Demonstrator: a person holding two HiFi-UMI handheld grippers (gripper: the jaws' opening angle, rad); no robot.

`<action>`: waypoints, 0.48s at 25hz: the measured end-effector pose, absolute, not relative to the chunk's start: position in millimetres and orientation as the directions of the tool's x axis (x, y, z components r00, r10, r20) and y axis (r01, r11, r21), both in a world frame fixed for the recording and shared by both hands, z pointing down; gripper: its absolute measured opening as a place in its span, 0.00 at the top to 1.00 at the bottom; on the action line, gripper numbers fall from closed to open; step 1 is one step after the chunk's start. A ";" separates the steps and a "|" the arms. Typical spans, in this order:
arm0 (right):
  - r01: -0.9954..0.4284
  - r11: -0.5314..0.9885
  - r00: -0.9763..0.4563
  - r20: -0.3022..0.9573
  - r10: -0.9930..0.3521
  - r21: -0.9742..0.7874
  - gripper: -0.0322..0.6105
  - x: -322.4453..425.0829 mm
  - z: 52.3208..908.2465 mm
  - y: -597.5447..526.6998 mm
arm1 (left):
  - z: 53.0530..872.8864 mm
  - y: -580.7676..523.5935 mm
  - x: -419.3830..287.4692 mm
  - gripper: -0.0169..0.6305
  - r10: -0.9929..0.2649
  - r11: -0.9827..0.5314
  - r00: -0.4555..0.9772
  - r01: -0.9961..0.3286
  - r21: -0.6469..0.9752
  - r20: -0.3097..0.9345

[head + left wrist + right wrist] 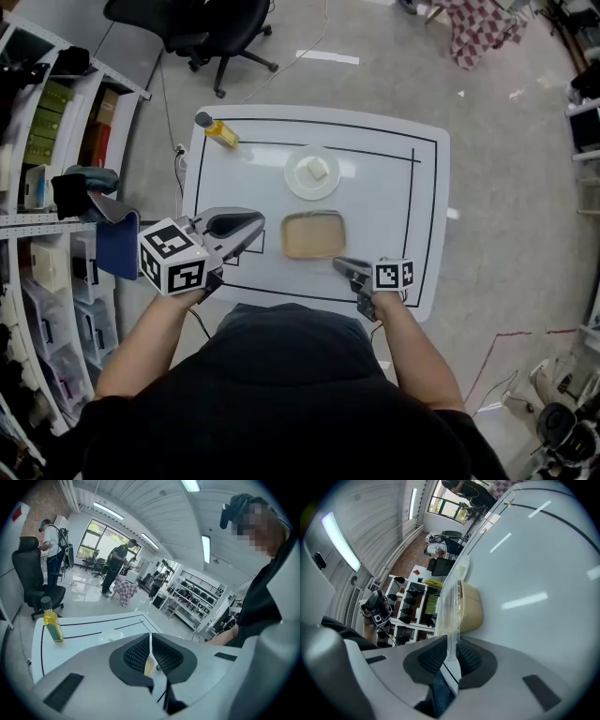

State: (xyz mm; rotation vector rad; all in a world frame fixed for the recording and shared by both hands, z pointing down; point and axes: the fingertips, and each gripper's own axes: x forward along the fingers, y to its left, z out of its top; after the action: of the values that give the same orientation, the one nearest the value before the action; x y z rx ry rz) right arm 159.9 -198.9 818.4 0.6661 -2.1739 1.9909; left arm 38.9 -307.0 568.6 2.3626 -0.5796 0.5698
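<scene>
Jaws of left gripper (255,226) and right gripper (343,266) clamp clear bag (314,234) on white table (380,192); shelves (42,150) alongside.

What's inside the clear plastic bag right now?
A tan, squarish slab lies flat inside the clear plastic bag. Its underside and anything beneath it are covered.

Lab/workshop, big open room: white bench (375,187) w/ black marked lines, shelving (56,122) w/ boxes & bins, office chair (216,23) on bare concrete floor (506,169), strip lights (206,549) overhead, racks of gear (197,599), other ppl (117,569) standing at back.
</scene>
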 end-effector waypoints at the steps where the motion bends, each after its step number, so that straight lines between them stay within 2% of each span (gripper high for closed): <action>1: -0.391 0.036 -0.897 0.372 -0.240 -0.919 0.84 158.7 817.1 -198.6 | 568.3 -306.4 38.2 0.93 -0.256 -0.704 0.811 -0.530 0.473 0.527; 12: -0.387 0.052 -0.893 0.360 -0.270 -0.921 0.86 147.3 804.1 -190.5 | 563.4 -290.9 24.1 0.93 -0.252 -0.708 0.818 -0.520 0.477 0.517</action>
State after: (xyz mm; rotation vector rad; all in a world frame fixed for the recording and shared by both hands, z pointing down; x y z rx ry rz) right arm 147.3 -190.5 804.1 0.6935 -2.2110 1.9860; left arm 24.1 -290.9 563.4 2.3691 -0.5651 0.5589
